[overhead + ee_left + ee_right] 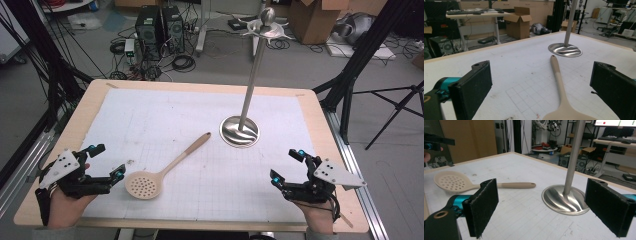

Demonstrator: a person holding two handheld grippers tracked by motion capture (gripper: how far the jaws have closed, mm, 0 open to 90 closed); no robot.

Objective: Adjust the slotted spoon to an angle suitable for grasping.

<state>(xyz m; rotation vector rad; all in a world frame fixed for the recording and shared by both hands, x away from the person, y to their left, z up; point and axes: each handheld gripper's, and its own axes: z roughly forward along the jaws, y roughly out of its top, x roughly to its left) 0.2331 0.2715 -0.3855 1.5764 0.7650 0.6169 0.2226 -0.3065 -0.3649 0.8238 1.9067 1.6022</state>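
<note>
I see the beige perforated plastic skimmer spoon (152, 179) lying flat on the white gridded mat (200, 120), handle toward one o'clock; my left gripper (107, 161) at its nine o'clock gapes, released; right gripper (286, 165) likewise, empty; steel hook stand (240, 131) at twelve.

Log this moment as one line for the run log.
left gripper: open, beside skimmer | right gripper: open, empty | skimmer: flat on mat | stand: upright
</note>
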